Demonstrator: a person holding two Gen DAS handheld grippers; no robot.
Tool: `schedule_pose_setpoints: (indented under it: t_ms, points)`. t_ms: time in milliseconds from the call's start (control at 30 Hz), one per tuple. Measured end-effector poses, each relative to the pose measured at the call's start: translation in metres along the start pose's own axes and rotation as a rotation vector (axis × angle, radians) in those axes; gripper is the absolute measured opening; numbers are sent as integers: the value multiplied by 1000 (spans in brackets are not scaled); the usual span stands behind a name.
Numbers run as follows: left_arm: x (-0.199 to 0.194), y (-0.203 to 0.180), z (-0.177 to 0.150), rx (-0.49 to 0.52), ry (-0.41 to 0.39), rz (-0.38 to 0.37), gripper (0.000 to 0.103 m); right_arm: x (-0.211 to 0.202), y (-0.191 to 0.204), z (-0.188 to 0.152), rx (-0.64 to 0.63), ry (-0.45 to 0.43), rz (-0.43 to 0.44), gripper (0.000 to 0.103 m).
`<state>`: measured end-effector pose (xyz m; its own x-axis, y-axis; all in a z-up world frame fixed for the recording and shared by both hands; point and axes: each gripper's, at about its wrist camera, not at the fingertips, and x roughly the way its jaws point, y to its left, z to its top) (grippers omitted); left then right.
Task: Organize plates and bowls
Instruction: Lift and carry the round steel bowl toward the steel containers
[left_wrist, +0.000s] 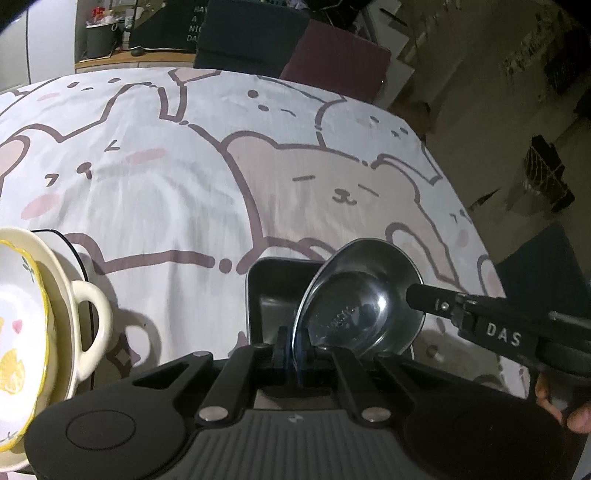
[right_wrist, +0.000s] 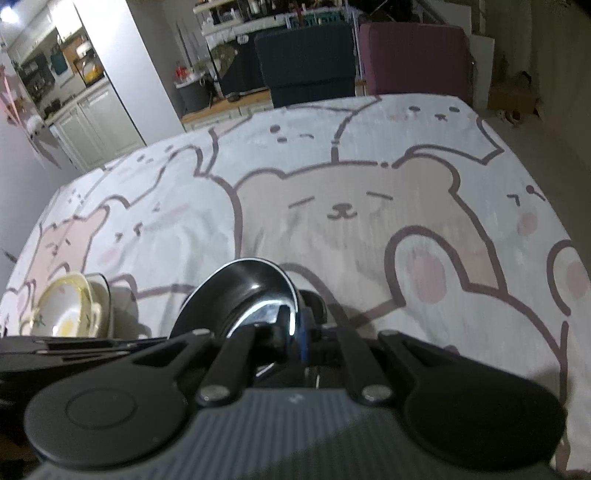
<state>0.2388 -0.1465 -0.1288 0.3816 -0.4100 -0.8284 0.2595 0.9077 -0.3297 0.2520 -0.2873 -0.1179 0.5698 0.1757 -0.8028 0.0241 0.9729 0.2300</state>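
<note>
**Steel bowl pinched at the rim from two sides, above a dark tray**

Left wrist view: the left gripper (left_wrist: 301, 354) sits at lower centre of the frame, jaws closed onto the near rim of a shiny steel bowl (left_wrist: 364, 295). The bowl is tilted up on edge, its hollow facing right. Behind and below it, centre frame, lies a dark rectangular tray (left_wrist: 273, 291) on the bear-print cloth (left_wrist: 166, 173). Whether the bowl touches the tray cannot be told.

From the right edge of the same frame a second black tool comes in, marked "DAS": the right gripper (left_wrist: 415, 295), its tip at the bowl's right rim.

Lower left of the frame: a cream handled dish (left_wrist: 86, 317) with a yellow-rimmed white bowl (left_wrist: 22, 332) nested inside. A dark-rimmed dish edge shows just behind them.

Right wrist view: the right gripper (right_wrist: 291, 332) at lower centre, jaws clamped on the bowl's rim (right_wrist: 243, 295). The bowl stands steeply tilted, dark inside, bright along its edge. At left of the frame sits the nested cream stack (right_wrist: 68, 306), well apart from the steel bowl. The cloth (right_wrist: 369, 192) fills the middle of the frame.
</note>
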Motion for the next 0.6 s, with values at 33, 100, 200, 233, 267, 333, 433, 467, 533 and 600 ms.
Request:
schedule_pose_setpoints:
  t_ms: [33,100,200,233,267,333,433,467,533,600]
  points:
    - [1,0,0,7,2,4,3,2,0,2,-2,8,-3,6]
    - [3,0,-1,18,6,13,3,5,1,2,-5,24,-10,5]
    - [6,2,-3,27,14,22,3,12,1,0,-7,44,-14,6]
    - [7,2,-3,29,16,24,3,13,1,0,-2,49,-12,6]
    - [8,2,-3,35,19,27,3,15,1,-1,1,54,-9,6]
    - [10,0,-4,61,19,40,3,17,2,-1,0,65,-11,6]
    - [13,-4,-5,101,25,55,3,23,2,-1,-10,81,-20,6]
    - [14,-5,-6,108,28,57,3,24,3,-1,-12,86,-23,6]
    - [16,-6,-6,122,29,63,3,27,2,-1,-13,92,-28,6]
    - [17,-7,-6,136,29,72,3,29,2,-1,-17,99,-32,6]
